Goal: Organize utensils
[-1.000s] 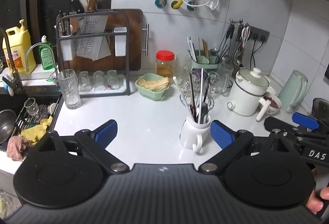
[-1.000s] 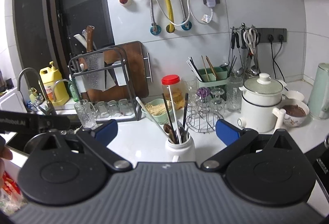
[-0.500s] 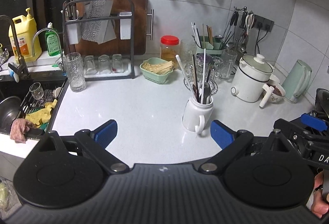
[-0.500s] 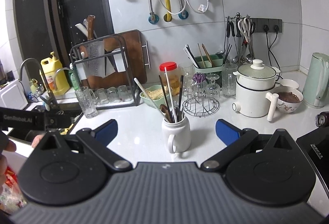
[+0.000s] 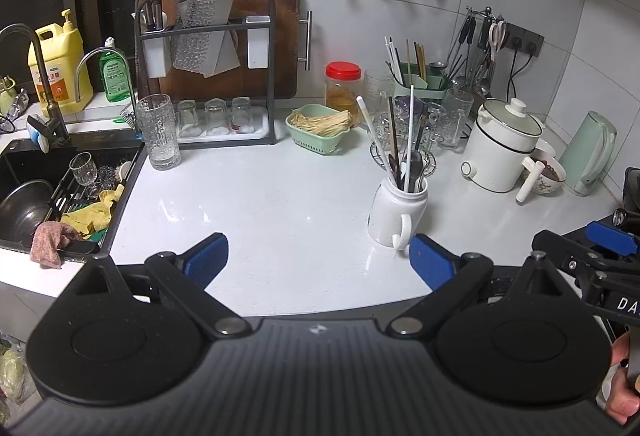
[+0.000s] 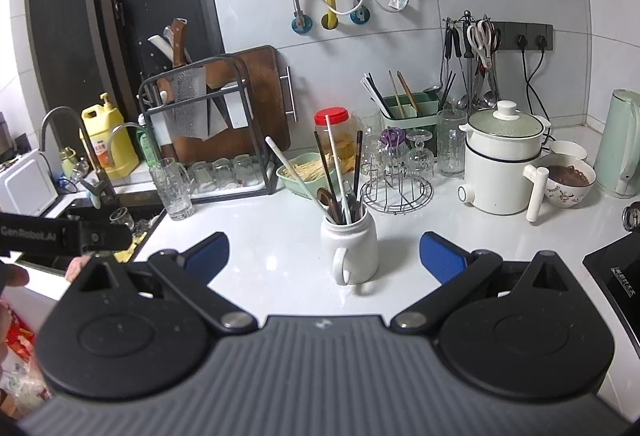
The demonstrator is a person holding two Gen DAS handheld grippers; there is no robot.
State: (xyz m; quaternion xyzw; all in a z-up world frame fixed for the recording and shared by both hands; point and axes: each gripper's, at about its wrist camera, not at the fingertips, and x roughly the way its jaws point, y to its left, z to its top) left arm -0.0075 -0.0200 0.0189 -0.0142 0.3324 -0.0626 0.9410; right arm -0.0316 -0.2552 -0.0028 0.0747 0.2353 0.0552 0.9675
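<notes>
A white mug [image 5: 396, 210] stands on the white counter [image 5: 256, 204], full of chopsticks, spoons and a white ladle handle. It also shows in the right wrist view [image 6: 352, 242]. A green utensil caddy [image 5: 420, 82] with chopsticks sits at the back wall; it also shows in the right wrist view [image 6: 408, 112]. My left gripper [image 5: 318, 256] is open and empty, held back near the counter's front edge, the mug by its right finger. My right gripper [image 6: 324, 254] is open and empty, the mug between its blue pads [image 6: 440, 256] and a little beyond them.
A knife and board rack [image 5: 208, 36] with glasses stands at the back left, a sink [image 5: 44, 192] at far left. A green basket [image 5: 318, 128], red-lidded jar [image 5: 342, 86], wire glass stand [image 6: 396, 192], white pot [image 5: 500, 148], bowl [image 6: 568, 182] and kettle [image 5: 588, 156] crowd the back right.
Both grippers have pulled back and up from the counter. The mug now looks farther away and more of the counter shows. Both stay open and empty.
</notes>
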